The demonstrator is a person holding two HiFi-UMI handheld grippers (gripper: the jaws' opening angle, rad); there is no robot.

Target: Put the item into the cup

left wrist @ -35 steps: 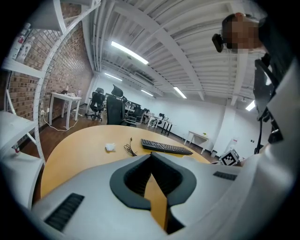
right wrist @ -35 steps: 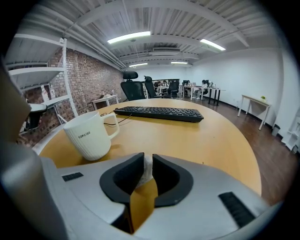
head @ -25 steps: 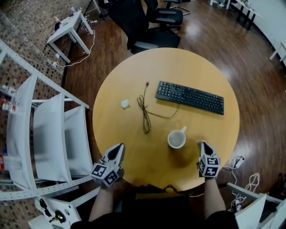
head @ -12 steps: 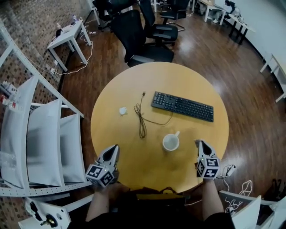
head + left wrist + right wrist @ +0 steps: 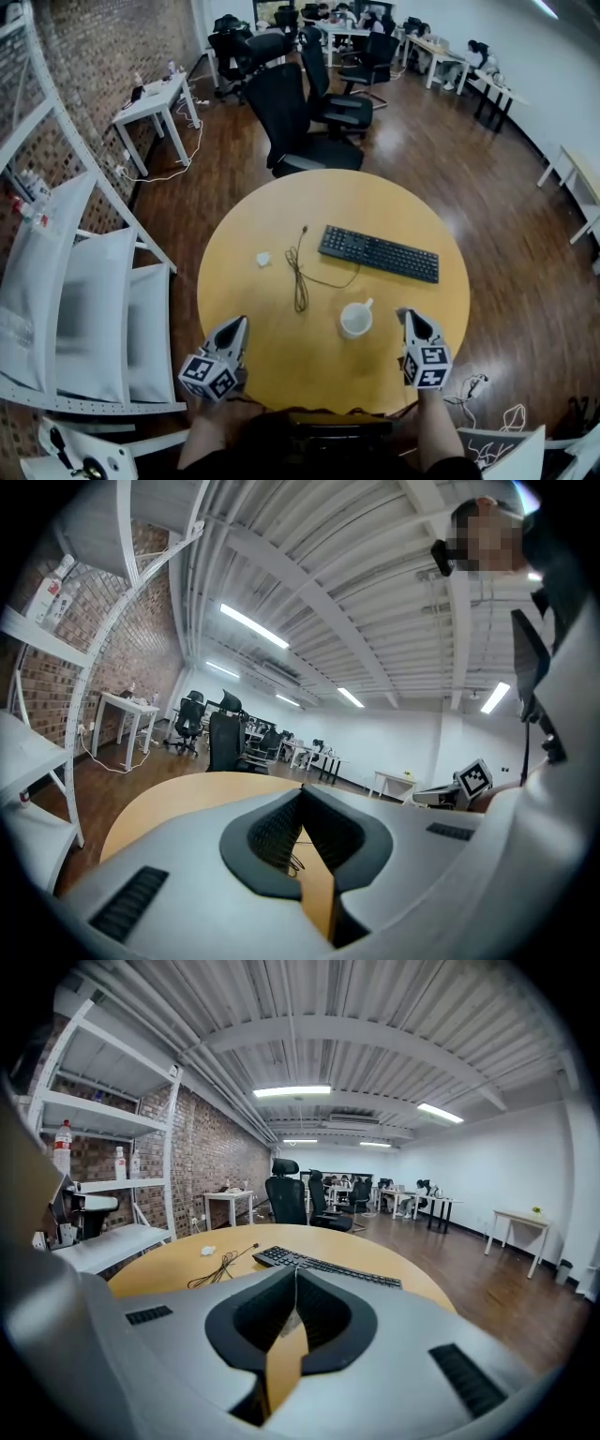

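A white cup [image 5: 356,320] with its handle turned to the far right stands on the round wooden table [image 5: 272,349], near the front. A small crumpled white item [image 5: 263,259] lies at the table's left, also seen in the right gripper view as the white item [image 5: 208,1251]. My left gripper [image 5: 240,322] hovers over the front left of the table, shut and empty, its jaws meeting at the tips [image 5: 302,789]. My right gripper [image 5: 405,315] is just right of the cup, also shut with nothing in it [image 5: 295,1272]. The cup is hidden in both gripper views.
A black keyboard [image 5: 378,253] lies across the far right of the table, and a dark cable [image 5: 300,272] curls between it and the white item. White shelving [image 5: 84,300] stands close on the left. Black office chairs [image 5: 300,122] sit beyond the table.
The head view has tilted up, so more of the room shows and the table sits lower in frame. Both grippers keep about the same places over the table's front edge.
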